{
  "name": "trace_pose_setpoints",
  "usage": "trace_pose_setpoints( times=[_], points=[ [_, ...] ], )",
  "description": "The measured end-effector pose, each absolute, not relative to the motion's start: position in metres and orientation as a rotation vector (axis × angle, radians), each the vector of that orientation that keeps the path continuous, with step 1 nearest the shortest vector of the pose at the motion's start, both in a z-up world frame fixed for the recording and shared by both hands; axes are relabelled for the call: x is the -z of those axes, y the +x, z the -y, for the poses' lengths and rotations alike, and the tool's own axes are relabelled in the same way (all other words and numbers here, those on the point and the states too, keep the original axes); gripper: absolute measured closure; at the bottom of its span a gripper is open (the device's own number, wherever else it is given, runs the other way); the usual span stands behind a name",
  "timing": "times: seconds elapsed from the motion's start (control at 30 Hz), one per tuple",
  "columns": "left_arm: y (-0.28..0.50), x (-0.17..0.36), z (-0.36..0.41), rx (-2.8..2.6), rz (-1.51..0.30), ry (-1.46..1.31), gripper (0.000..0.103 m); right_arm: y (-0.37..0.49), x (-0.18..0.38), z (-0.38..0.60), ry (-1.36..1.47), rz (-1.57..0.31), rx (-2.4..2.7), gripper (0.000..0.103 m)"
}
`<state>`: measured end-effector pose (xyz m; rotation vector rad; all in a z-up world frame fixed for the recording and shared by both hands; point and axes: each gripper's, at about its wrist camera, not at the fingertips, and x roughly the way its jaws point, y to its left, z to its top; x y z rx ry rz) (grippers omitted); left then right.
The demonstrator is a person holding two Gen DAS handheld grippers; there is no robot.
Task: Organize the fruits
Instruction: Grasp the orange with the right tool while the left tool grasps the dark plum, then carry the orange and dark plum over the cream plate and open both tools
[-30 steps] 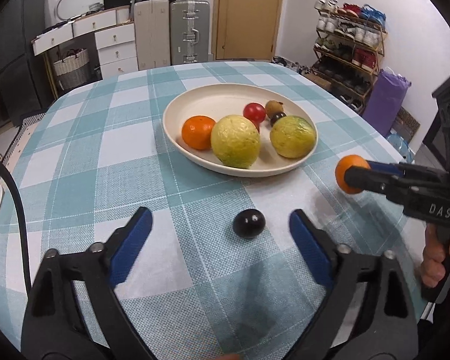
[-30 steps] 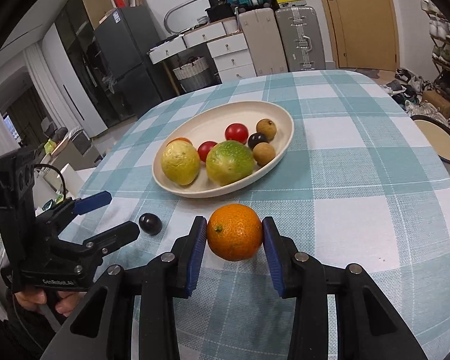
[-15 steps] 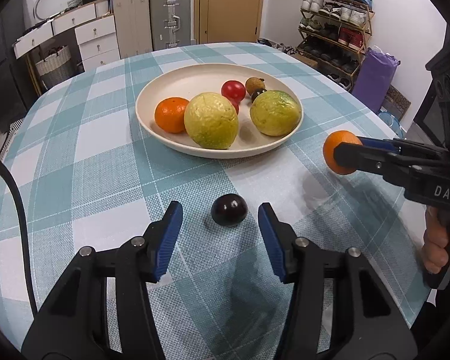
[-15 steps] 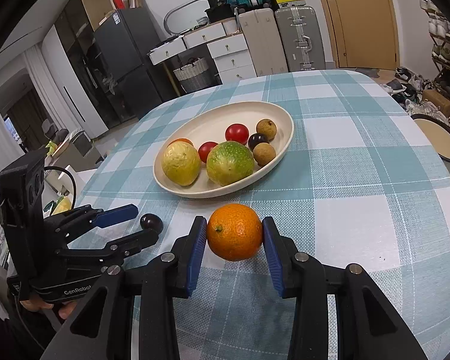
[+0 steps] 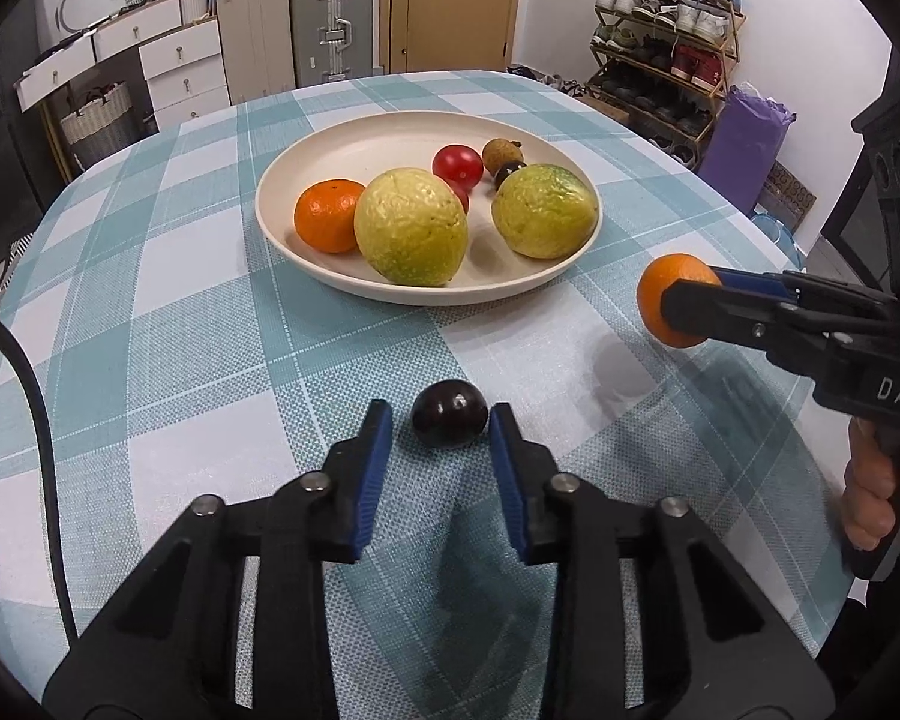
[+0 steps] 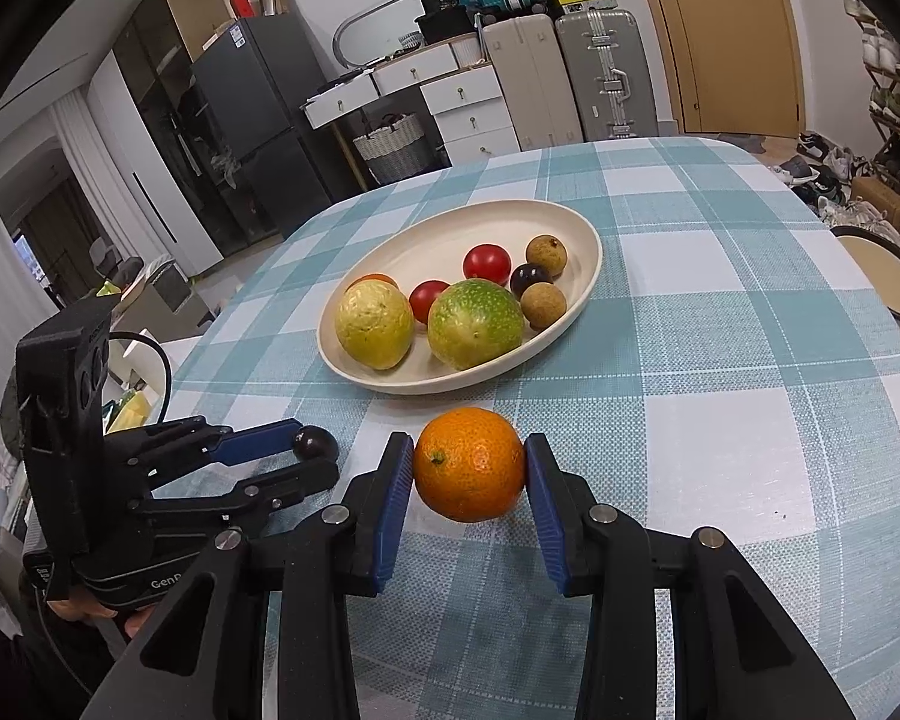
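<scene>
Spreading under everything, round desk point(image 5: 150, 324) in teal-and-white check cloth, with suitcases, white drawers and a shoe rack behind.

Lying on the cloth on the near side of the dish, small dark purple round fruit point(image 5: 449, 413), sitting between the blue pads of the left tongs point(image 5: 441, 432). Closing on it right now, jaws narrow, a sliver of gap showing on the left pad, the right one at the skin or nearly so; not yet a firm pinch, judging by the fruit resting on the cloth.

Gripping a bright orange mandarin point(image 6: 469, 464) squarely between both pads, right tongs point(image 6: 469, 471), holding it just above the cloth, near the dish rim.

Waiting beyond both, cream oval shallow dish point(image 5: 282, 180), already carrying two large yellow-green fruits, another mandarin, red tomatoes and small brown and dark fruits.

Step in hand: picking up the last two loose pieces. Next, probably finishing the squeeze gently, since a small smooth ball could squirt out, then lifting and carrying each piece over the rim into bare space at the back of the dish.
</scene>
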<state>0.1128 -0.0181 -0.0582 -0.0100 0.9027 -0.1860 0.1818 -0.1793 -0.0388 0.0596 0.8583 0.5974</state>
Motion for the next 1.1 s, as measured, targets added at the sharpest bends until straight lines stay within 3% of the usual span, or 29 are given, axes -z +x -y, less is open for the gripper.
trace_pose_setpoints(
  times=[0.13, 1.1],
  points=[
    [0.112, 0.057, 0.017, 0.196, -0.894, -0.014, 0.080, 0.183, 0.040, 0.180, 0.061, -0.861, -0.597, 0.065],
    [0.092, 0.009, -0.005, 0.147, -0.699, -0.062, 0.080, 0.182, 0.028, 0.191, 0.093, -0.792, -0.597, 0.065]
  ],
)
